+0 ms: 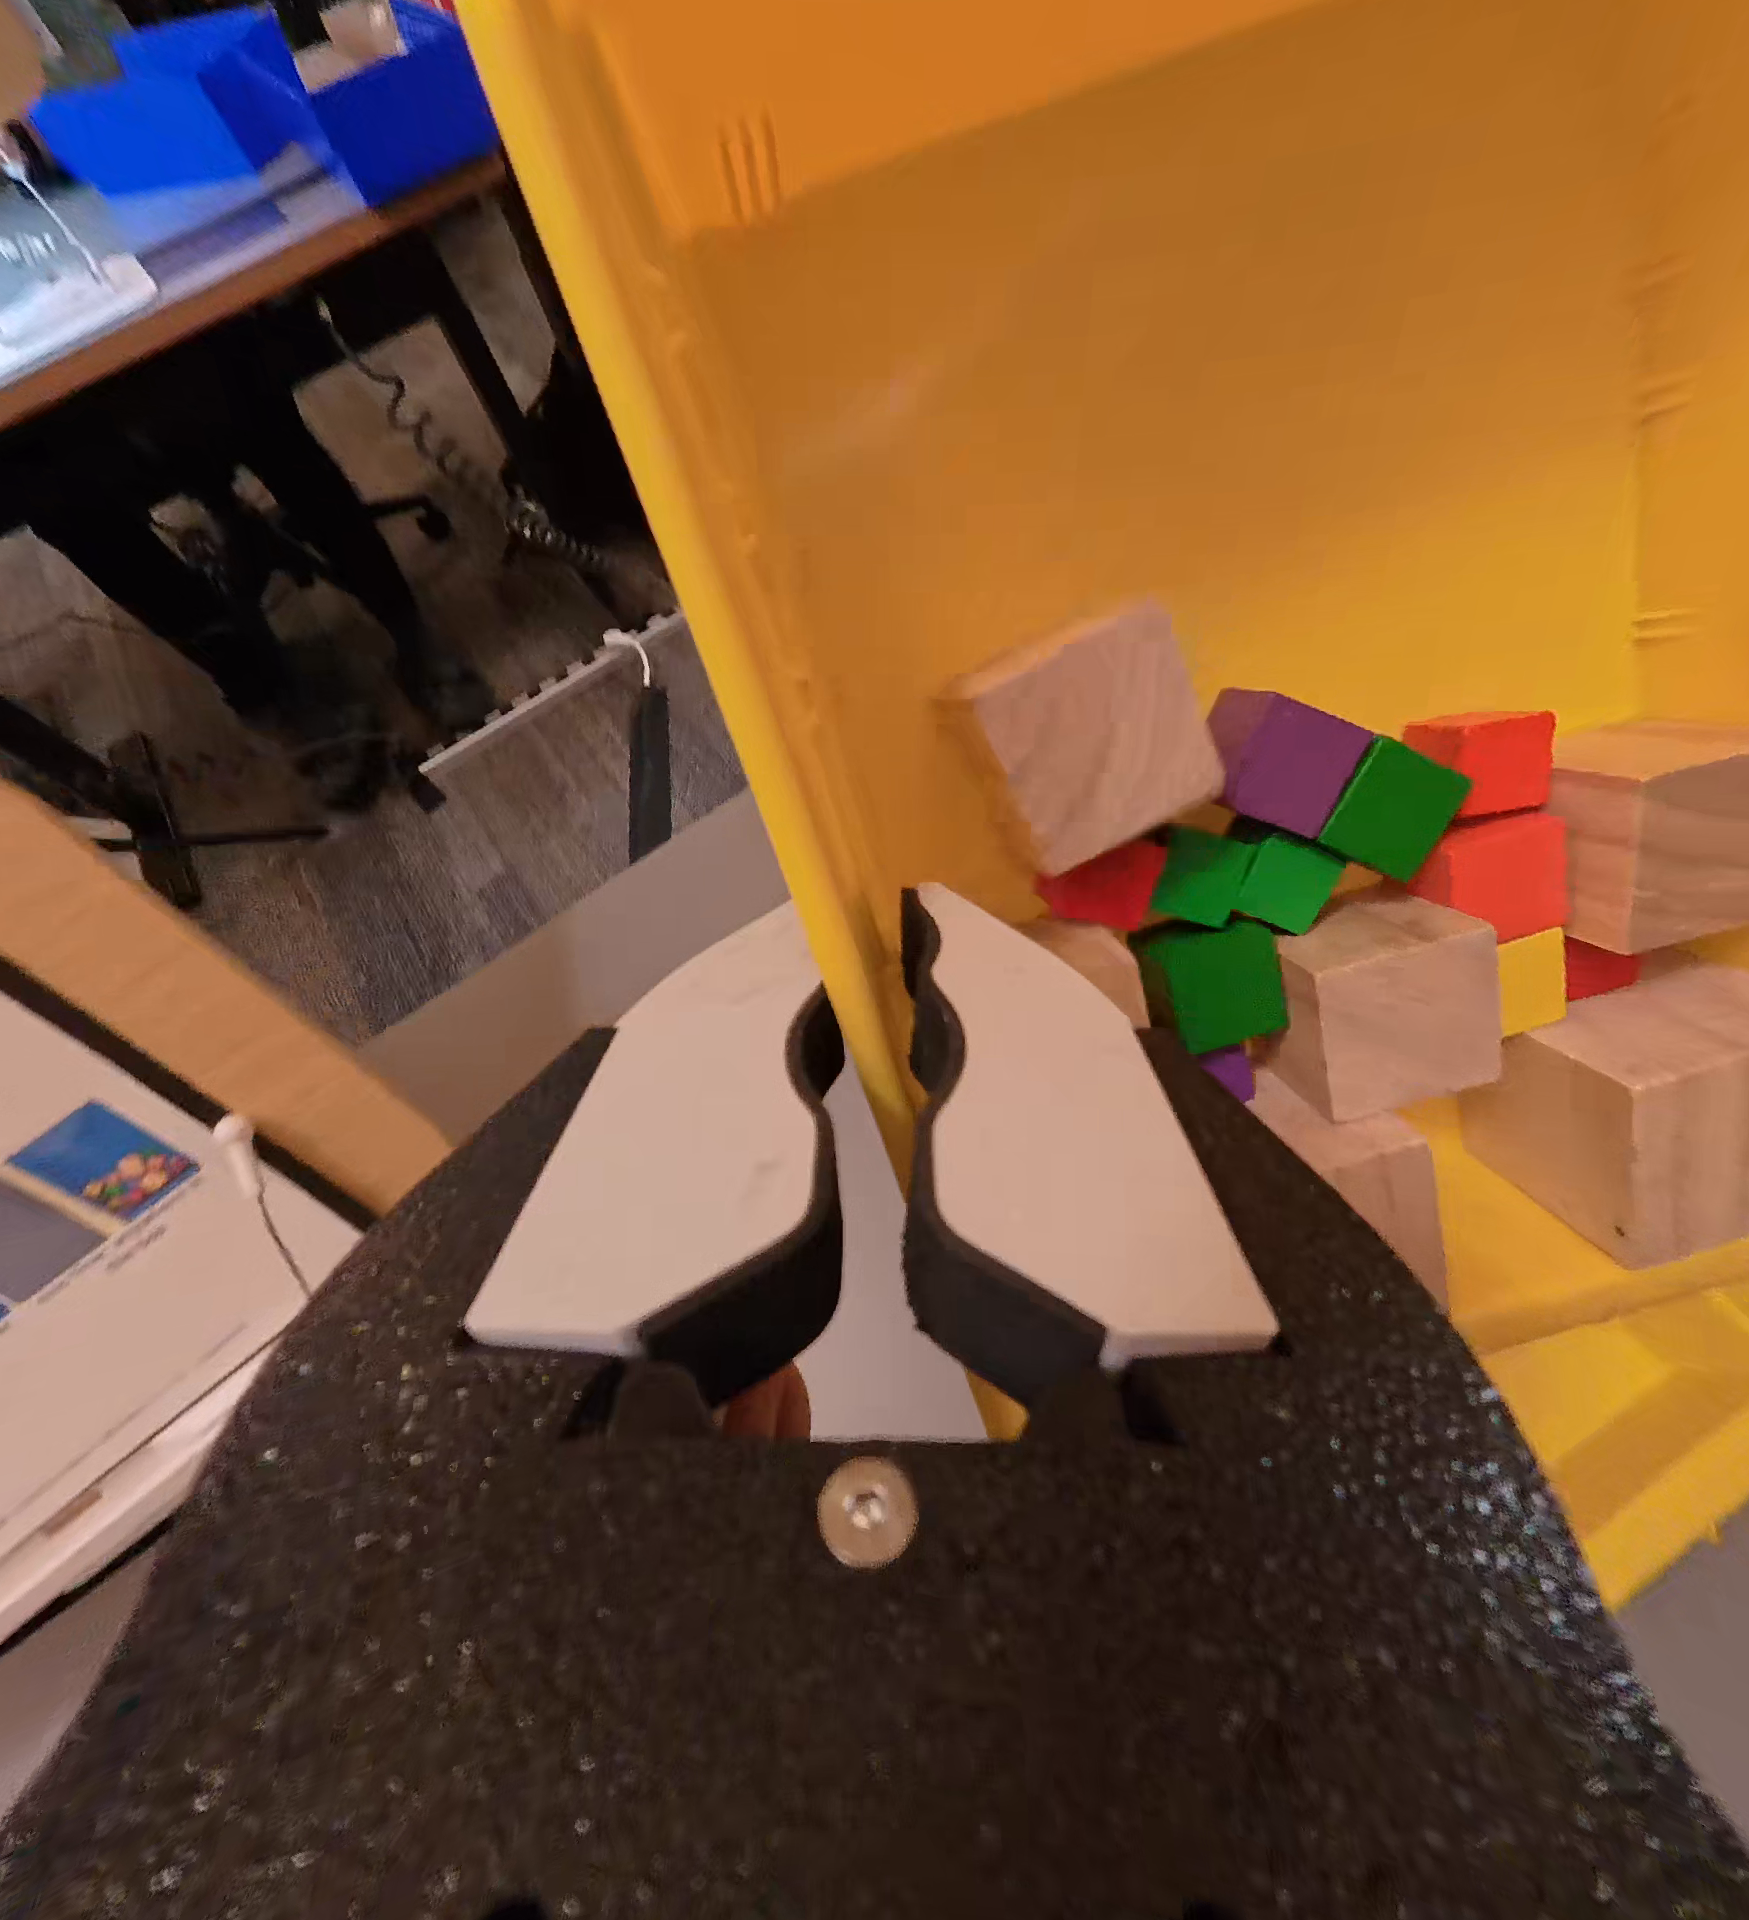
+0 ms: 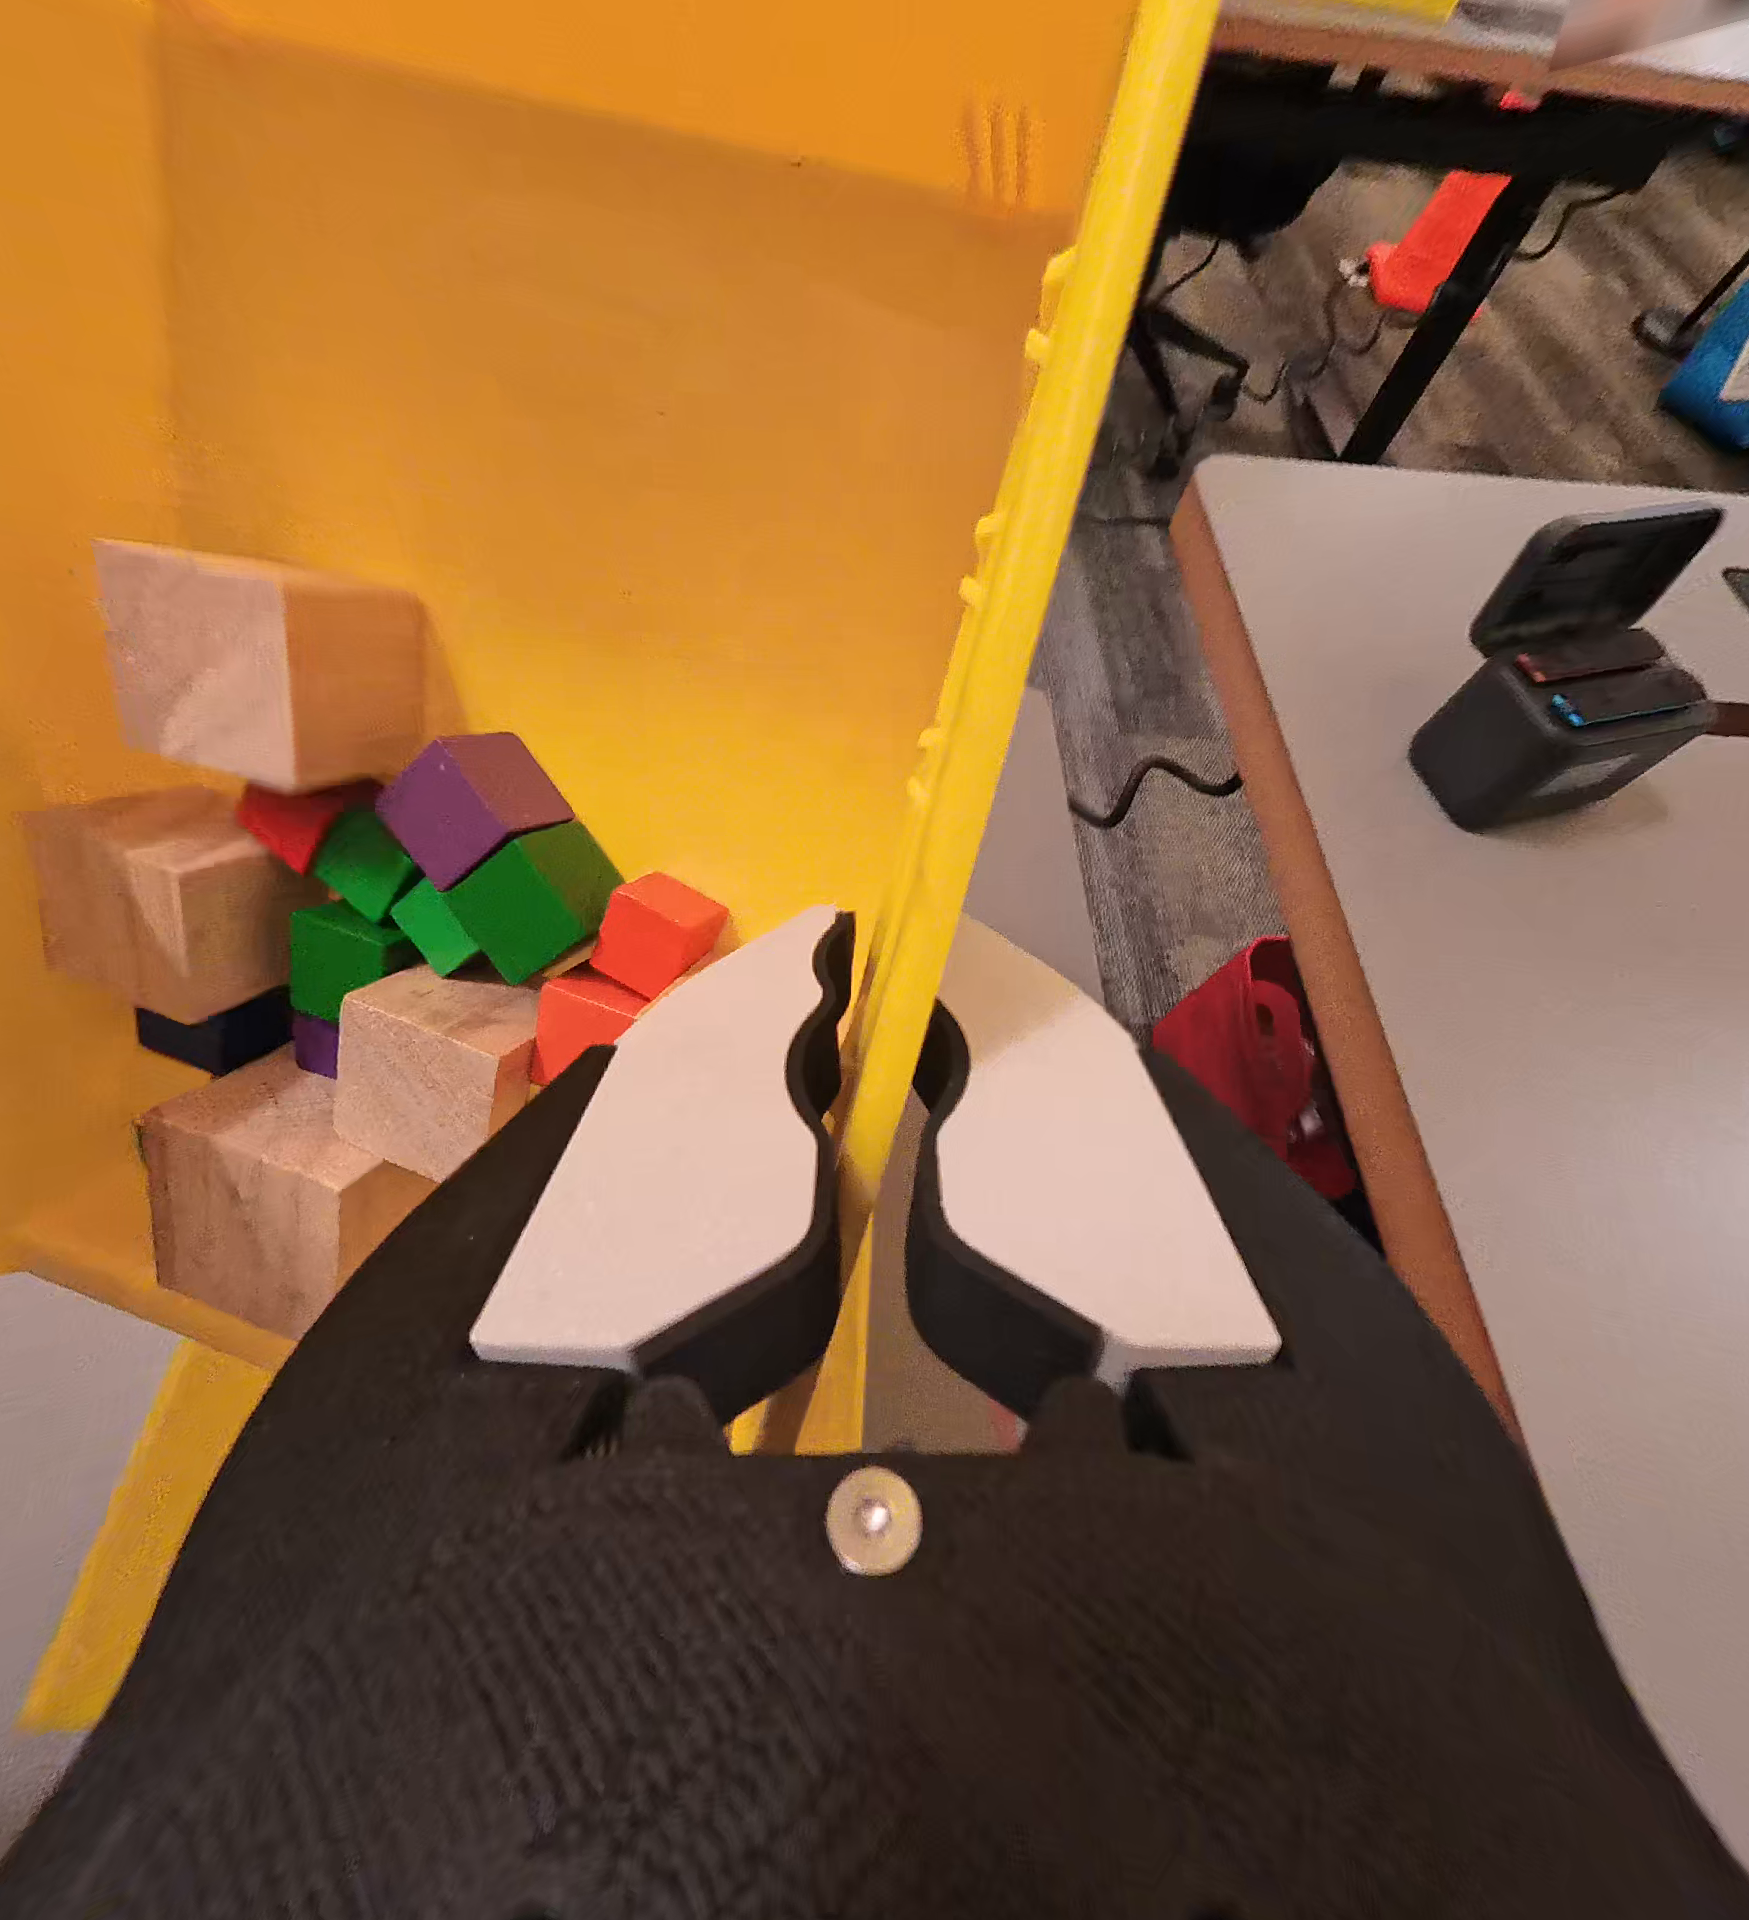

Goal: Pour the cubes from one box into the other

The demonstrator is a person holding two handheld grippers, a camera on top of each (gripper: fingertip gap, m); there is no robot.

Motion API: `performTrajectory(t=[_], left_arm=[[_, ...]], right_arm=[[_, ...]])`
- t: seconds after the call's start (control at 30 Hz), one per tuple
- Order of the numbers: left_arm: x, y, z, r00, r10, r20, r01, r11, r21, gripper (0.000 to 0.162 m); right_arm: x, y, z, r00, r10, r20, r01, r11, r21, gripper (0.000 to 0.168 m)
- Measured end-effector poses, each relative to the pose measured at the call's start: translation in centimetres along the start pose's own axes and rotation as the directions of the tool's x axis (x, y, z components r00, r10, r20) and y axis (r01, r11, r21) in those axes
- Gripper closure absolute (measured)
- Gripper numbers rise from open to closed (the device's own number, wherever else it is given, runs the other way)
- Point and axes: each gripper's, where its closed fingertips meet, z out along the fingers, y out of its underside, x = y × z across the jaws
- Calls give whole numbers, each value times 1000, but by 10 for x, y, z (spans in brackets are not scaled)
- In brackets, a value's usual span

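While each gripper pinches an opposite side wall of the yellow box [image 1: 1213, 436], the box stands tipped so that its inside faces both cameras and the cubes have gathered in a heap against its lower wall. The left gripper [image 1: 872, 997] has its fingers [image 1: 1036, 1143] drawn narrow around the box's left rim, one finger outside the wall and one inside, with the yellow edge running up between them. The right gripper [image 2: 885, 1023] grips the right rim in the same way, its fingers [image 2: 683, 1153] nearly closed with the thin wall between them. Inside the box lie large plain wooden cubes [image 1: 1088, 732] stacked unevenly, and wedged among them are small painted ones: a purple cube [image 1: 1285, 758] touching a green cube [image 1: 1395, 805], further green ones below, red cubes [image 1: 1483, 878] to the side and a yellow cube [image 1: 1530, 982] between two wooden ones. From the right wrist view the same heap shows, with a purple cube [image 2: 470, 805] on top of the green ones, orange-red cubes [image 2: 657, 930] just beside the inner finger, and a dark cube [image 2: 215, 1034] tucked under a wooden one. Beneath the box is the grey worktop [image 2: 1576, 1091], on which a black case [image 2: 1566, 717] stands open, well apart from the box. Blue bins [image 1: 226, 114] sit on a farther table.
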Motion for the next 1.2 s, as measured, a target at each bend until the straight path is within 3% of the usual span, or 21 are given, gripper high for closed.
performTrajectory(t=[0.03,0.47,0.63,1.2], left_arm=[[3,-3,4,1000,5,5,-6,1000,22,155],[17,-12,53,1000,5,-5,-4,967,257,155],[19,-21,54,1000,-2,-31,14,916,401,154],[7,-27,39,1000,-17,-2,14,771,636,154]], right_arm=[[5,0,3,1000,7,-2,-7,1000,16,159],[37,-6,32,998,30,-59,-16,975,223,161],[43,-19,26,995,11,-99,29,921,389,161],[28,-39,15,995,-35,-97,86,804,589,160]])
